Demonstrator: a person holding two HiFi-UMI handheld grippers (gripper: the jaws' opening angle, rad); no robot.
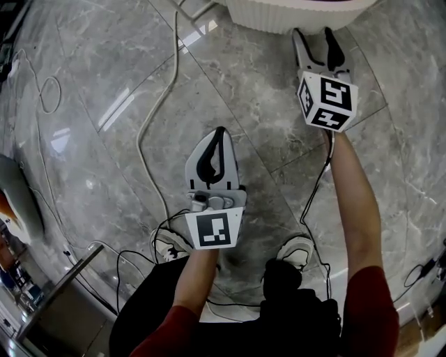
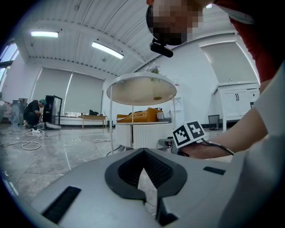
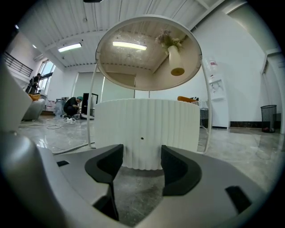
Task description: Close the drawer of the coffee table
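The coffee table (image 1: 293, 14) is a round white ribbed drum under a glass top, at the top edge of the head view. In the right gripper view its ribbed front (image 3: 147, 133) fills the middle, with a small dark hole in it; I cannot tell a drawer seam there. My right gripper (image 1: 313, 38) hovers just short of this front, open and empty (image 3: 138, 153). My left gripper (image 1: 219, 136) is held farther back over the floor, shut on nothing (image 2: 143, 153). From there the table (image 2: 142, 133) stands ahead, with the right gripper's marker cube (image 2: 189, 133) beside it.
A pale cable (image 1: 150, 139) runs across the grey marble floor (image 1: 90, 104), and black cables lie near the person's shoes (image 1: 167, 244). A metal frame (image 1: 63, 293) stands at the lower left. A vase (image 3: 176, 58) sits on the glass top. A crouching person (image 2: 33, 113) is far off.
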